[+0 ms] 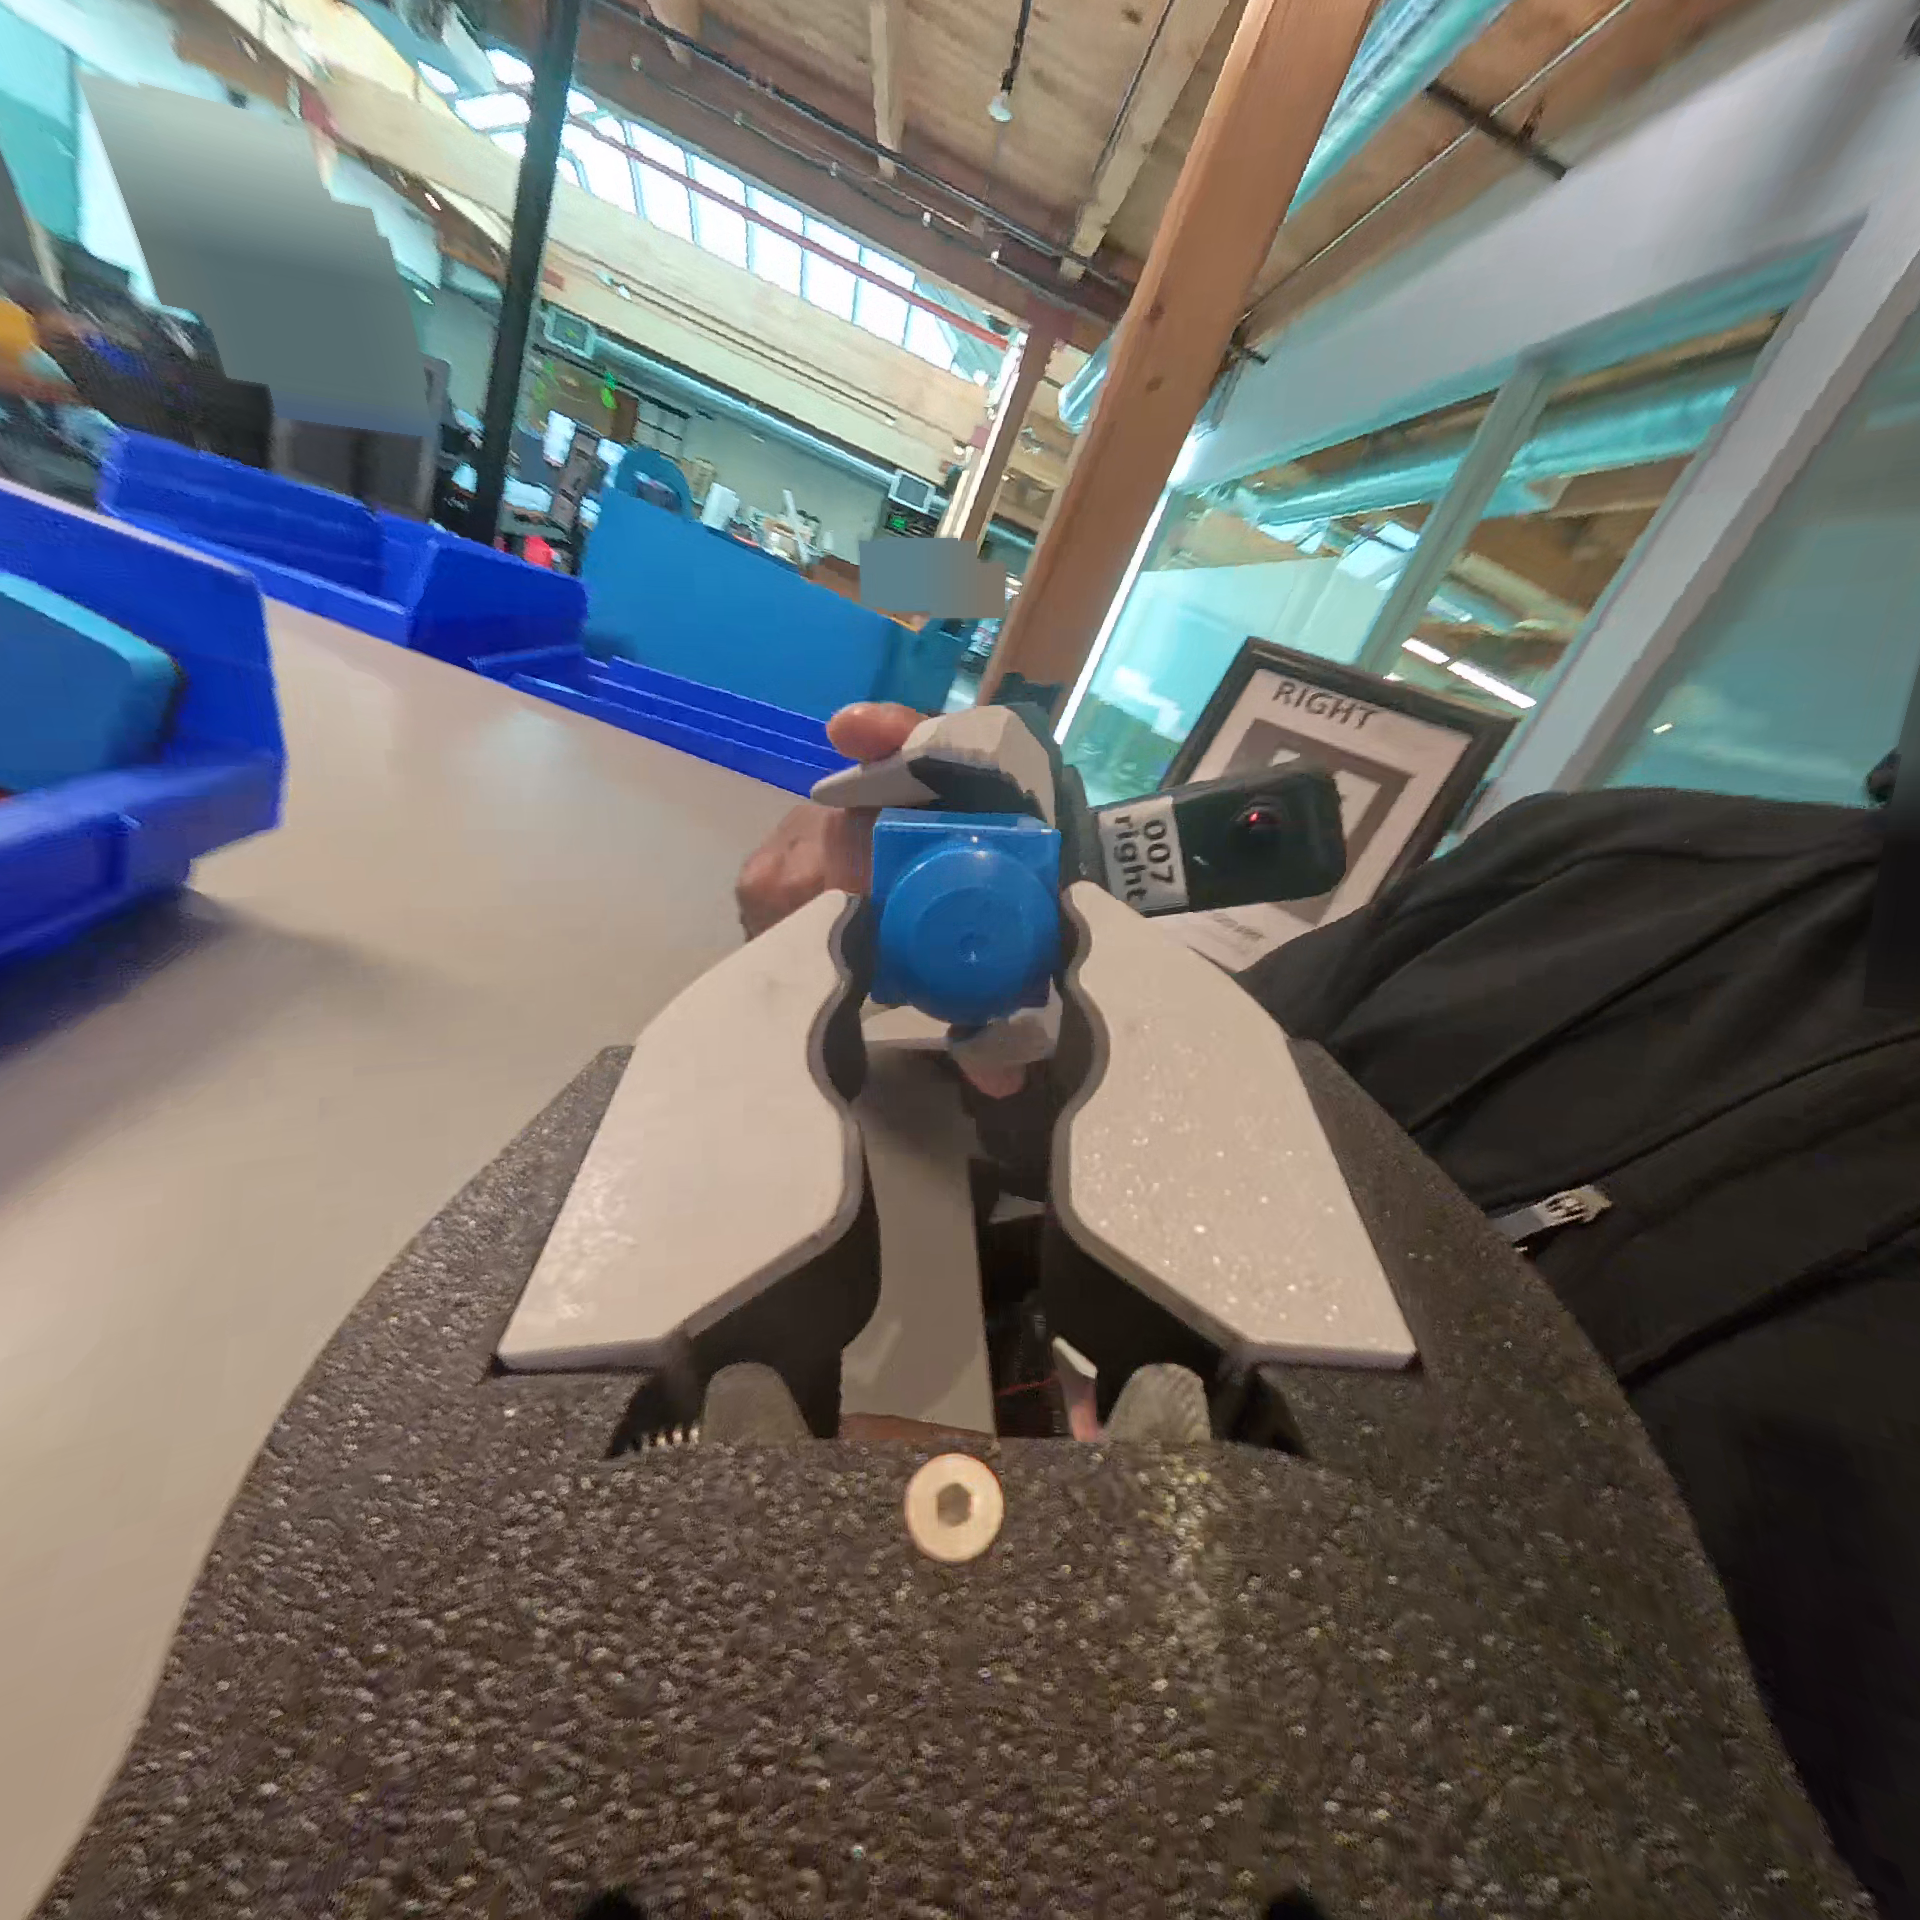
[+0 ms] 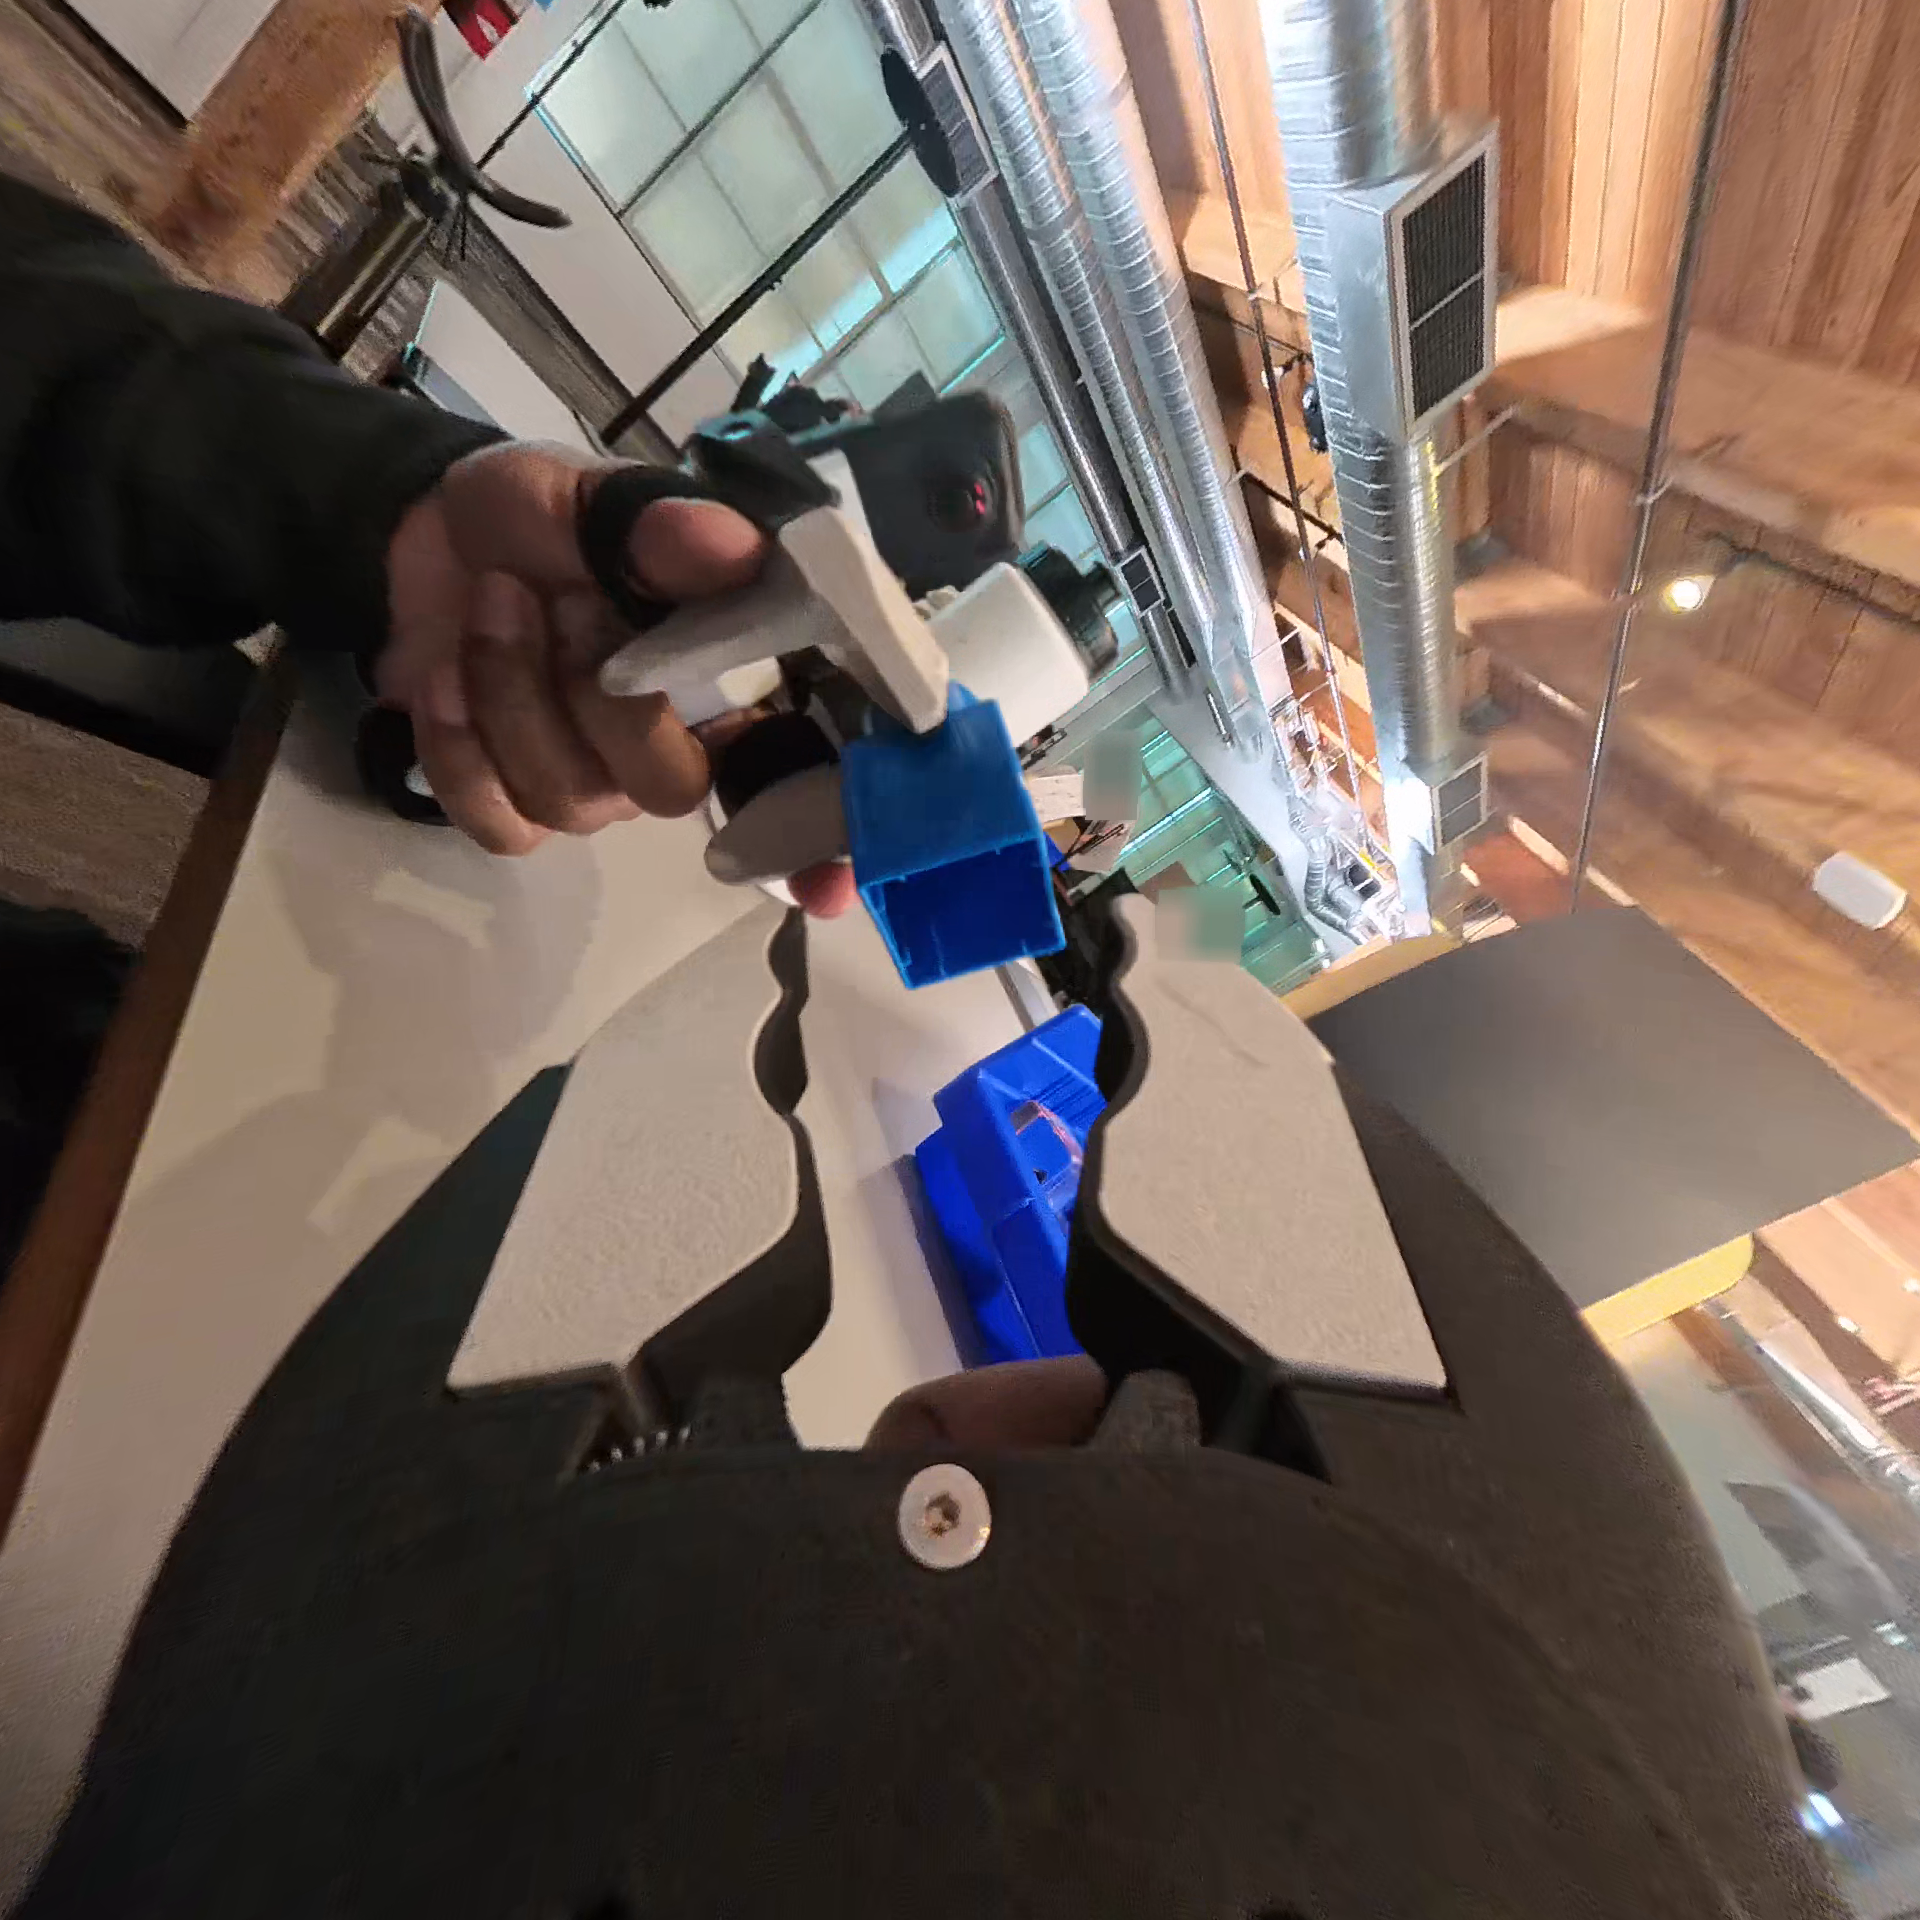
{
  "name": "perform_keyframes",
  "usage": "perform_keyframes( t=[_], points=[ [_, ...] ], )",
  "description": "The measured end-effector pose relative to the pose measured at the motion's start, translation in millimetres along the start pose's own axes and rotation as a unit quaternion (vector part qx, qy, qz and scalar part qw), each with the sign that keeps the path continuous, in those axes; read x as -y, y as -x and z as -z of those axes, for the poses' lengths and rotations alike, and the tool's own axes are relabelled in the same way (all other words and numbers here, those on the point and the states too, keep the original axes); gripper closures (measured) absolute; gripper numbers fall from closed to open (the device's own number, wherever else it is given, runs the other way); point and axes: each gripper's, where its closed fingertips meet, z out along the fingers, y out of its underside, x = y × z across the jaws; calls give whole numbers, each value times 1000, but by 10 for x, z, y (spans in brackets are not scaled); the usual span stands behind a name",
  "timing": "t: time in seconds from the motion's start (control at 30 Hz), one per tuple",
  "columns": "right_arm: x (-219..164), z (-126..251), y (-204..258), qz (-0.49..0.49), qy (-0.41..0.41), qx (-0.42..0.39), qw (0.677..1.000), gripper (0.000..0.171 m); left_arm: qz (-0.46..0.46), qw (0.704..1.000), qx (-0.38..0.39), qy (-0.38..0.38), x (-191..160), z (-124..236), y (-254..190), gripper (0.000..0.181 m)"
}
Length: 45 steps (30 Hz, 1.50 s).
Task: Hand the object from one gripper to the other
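Observation:
The object is a blue plastic block (image 1: 961, 914) with a round cap on the end facing the left wrist camera. My left gripper (image 1: 961, 930) is shut on it, one finger on each side, and holds it in the air above the table. In the right wrist view the block (image 2: 945, 831) shows its open square end, held by the left gripper (image 2: 873, 774). My right gripper (image 2: 951, 935) is open, with its tips on either side of the block's near end and not touching it. In the left wrist view the right gripper's fingers (image 1: 914, 769) stand above and below the block.
A pale table (image 1: 416, 935) lies below. Blue bins (image 1: 135, 790) line its left and far sides, and one bin (image 2: 1018, 1174) shows under my right gripper. A framed sign (image 1: 1351, 748) stands behind. A person's black jacket (image 1: 1610, 1039) is at the right, and a hand (image 2: 520, 675) holds the left gripper.

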Motion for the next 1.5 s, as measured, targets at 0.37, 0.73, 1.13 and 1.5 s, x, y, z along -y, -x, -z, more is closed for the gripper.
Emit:
perform_keyframes(
  t=[0.37, 0.73, 1.13, 1.5],
  points=[
    [-59, -35, -35, 2, 20, -16, 1000, 135, -53, 998, 30, 30, -94, -122, -2, 138],
    [-63, -8, -29, -116, 14, 40, 992, 134, -498, 844, 179, 87, -31, 69, 67, 124],
    [63, 32, 301, -148, -8, 148, 978, 134, -487, 862, 91, 107, -301, -78, -123, 143],
    [-2, 13, -227, -131, -4, -24, 991, 125, -257, 958, 123, -27, 119, -83, 63, 146]
  ],
)
